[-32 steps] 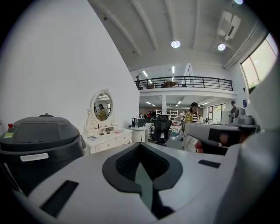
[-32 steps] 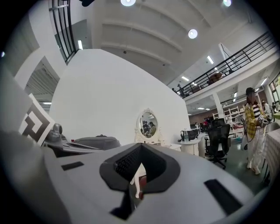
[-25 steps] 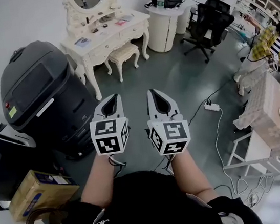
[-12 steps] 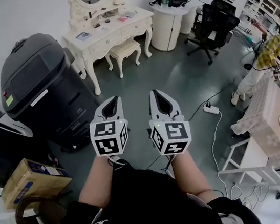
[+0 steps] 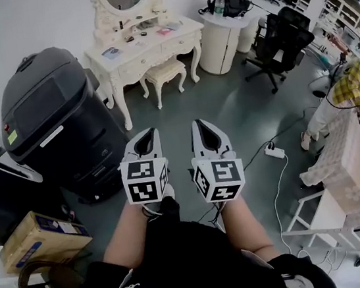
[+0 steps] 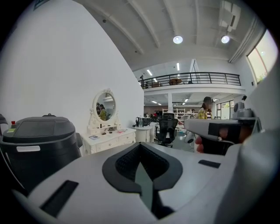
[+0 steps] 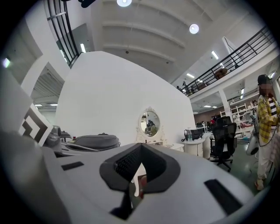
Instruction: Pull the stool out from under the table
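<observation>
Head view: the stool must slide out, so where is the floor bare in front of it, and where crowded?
Bare grey floor runs out in front of the stool, bordered by the dark case at left and the office chair at right. Crowded: power strip and cables lower right.

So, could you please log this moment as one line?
left gripper: shut, empty | right gripper: shut, empty | stool: tucked under table, untouched, far ahead | step: pull not started

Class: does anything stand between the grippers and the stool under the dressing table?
Nothing visible does: bare floor lies between the left gripper, the right gripper and the stool; the black machine stands left of that path.
</observation>
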{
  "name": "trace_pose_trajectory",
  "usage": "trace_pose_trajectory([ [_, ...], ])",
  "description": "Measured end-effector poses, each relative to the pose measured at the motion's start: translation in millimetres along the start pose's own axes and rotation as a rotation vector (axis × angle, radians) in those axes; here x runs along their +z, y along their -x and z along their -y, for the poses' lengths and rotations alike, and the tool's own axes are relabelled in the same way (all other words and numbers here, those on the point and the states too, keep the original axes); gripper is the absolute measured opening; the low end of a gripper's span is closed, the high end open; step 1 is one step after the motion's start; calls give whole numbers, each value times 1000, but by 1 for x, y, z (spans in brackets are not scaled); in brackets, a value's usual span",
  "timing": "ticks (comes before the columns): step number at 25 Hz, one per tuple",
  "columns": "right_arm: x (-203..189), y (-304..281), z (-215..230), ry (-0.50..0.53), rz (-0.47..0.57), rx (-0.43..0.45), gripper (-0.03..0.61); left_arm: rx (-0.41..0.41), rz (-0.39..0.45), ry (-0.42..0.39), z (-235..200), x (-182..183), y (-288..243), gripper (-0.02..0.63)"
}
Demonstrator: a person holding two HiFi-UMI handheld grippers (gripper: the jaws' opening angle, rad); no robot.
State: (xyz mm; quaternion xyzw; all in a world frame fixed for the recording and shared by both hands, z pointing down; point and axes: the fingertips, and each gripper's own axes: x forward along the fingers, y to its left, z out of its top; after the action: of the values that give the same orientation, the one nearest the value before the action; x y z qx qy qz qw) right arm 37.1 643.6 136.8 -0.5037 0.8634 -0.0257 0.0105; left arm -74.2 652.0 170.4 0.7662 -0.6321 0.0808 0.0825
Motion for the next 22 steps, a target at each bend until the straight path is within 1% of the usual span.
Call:
trace_pose_trajectory([
  [3, 2, -29, 9, 10, 2, -7, 6, -4, 12, -6, -11, 9, -28, 0],
  [8, 10, -79, 28, -6, 4, -31, 6, -32, 17, -4, -31, 27, -78, 0],
  [13, 16, -134, 48, 19, -10, -75, 6, -94, 17, -13, -48, 53, -139, 0],
  [17, 31, -173, 70, 14, 14, -130, 6, -138, 32, -45, -57, 78, -187, 0],
  [19, 32, -192, 79, 0, 17, -150, 6, -151, 35, -51, -63, 83, -207, 0],
  [22, 25, -220, 86, -13, 3, -167, 6, -166, 19, -46, -78, 81, -234, 0],
])
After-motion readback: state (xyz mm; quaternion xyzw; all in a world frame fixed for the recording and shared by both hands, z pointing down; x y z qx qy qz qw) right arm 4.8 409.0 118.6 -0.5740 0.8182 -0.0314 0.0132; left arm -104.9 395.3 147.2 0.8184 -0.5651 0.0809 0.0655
